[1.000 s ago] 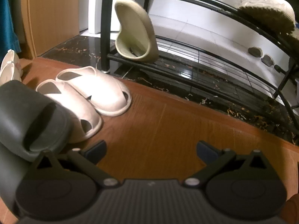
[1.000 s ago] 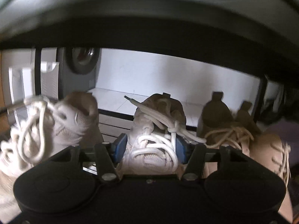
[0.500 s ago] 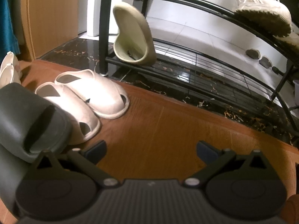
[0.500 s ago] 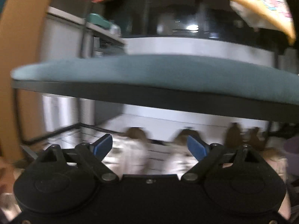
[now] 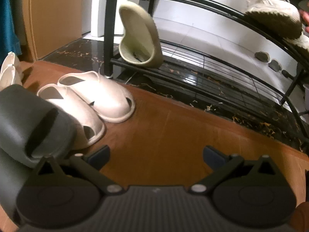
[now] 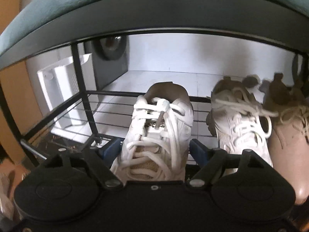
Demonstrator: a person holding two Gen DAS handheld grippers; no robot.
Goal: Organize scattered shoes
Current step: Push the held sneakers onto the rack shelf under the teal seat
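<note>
Right tool point(image 6: 156, 148) back astride the white sneaker point(image 6: 157, 133), blue pads flanking without visible contact (left tool point(image 5: 156, 154) agape).

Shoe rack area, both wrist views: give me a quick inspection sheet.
Surface: brown wooden floor in front, dark speckled tile under the black shoe rack.
Job's things: white laced sneaker on the upper shelf between the right gripper's fingers; second white sneaker beside it; olive slipper propped upright on the lower shelf; pair of white slippers and a dark slide on the floor.
Clutter: nothing seen.
Grippers: left gripper open, empty, over the floor; right gripper straddles the sneaker, grip unclear.
Cables: nothing seen.
Surroundings: white wall, wooden panel, teal cushion atop the rack.
</note>
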